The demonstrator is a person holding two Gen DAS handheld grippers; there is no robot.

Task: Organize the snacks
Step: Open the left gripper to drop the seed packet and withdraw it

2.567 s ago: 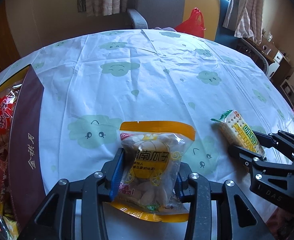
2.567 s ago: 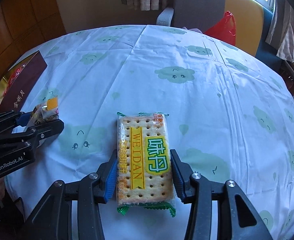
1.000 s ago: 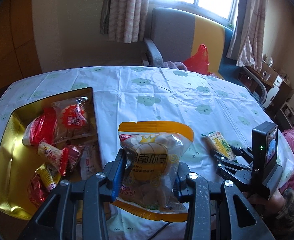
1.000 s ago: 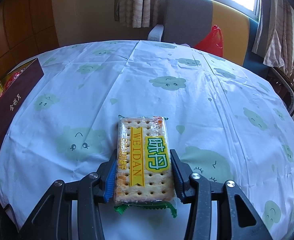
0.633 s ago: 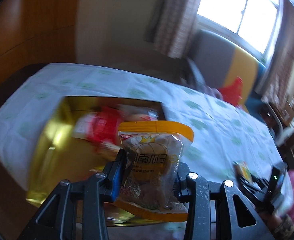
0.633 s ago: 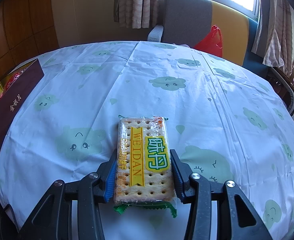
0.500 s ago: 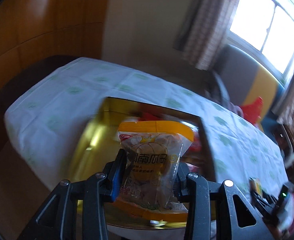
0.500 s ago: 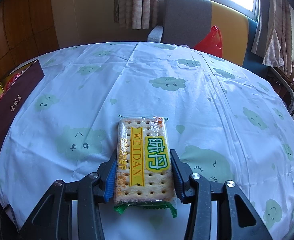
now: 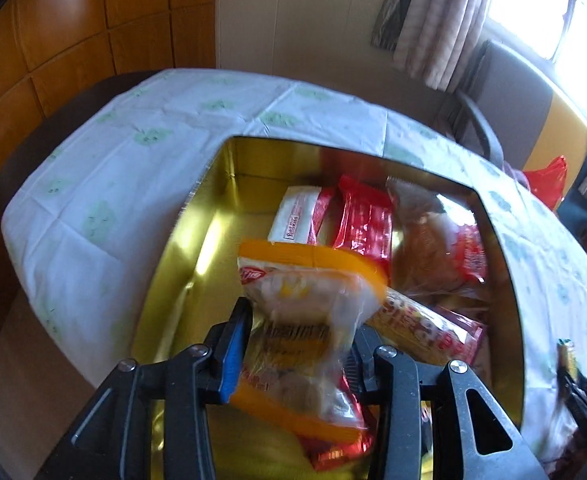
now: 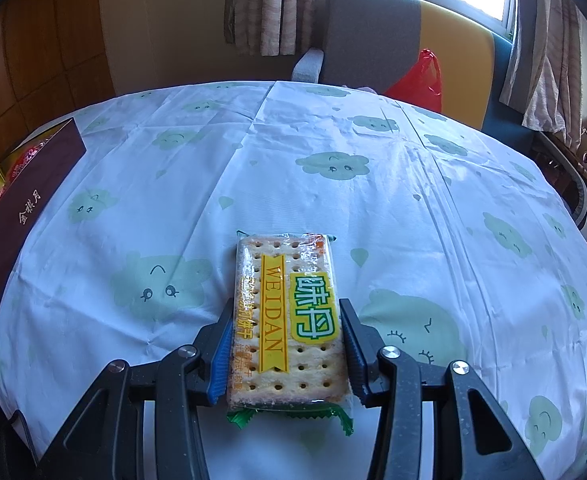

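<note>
Where the left fingers [image 9: 235,340] end: a clear seed bag [image 9: 309,296] with orange bands is found between the two pads, tilted and smeared by blur.
Left gripper [image 9: 299,320]: a narrow gap is kept, filled by the bag; whether the pads press on it cannot be told.
Seed bag, place: it is seen over the open gold box [image 9: 229,168], above the box's near half.
Box contents: a white-and-red packet [image 9: 297,216], a red packet [image 9: 367,220] and a clear bag of brown snacks [image 9: 425,248] are laid side by side at the far end. A yellow-and-red packet [image 9: 421,328] is lodged nearer, just right of the seed bag.
Box floor: the left part is left bare and shiny.
Right fingers [image 10: 223,344]: the pads are pressed on both long sides of a cracker packet [image 10: 285,312].
Right gripper [image 10: 285,320]: it is clamped narrowly on that packet, whose green crimped end is shown below the jaws.
Cracker packet, place: it is held lengthwise over the near part of the cloud-print tablecloth [image 10: 413,208], well apart from the box.
Box from the right wrist view: its maroon outer wall [image 10: 25,208] is seen at the table's left edge.
Beyond the table: a grey-and-yellow chair [image 10: 373,32] and a red plastic bag [image 10: 417,80] are seen under the window.
</note>
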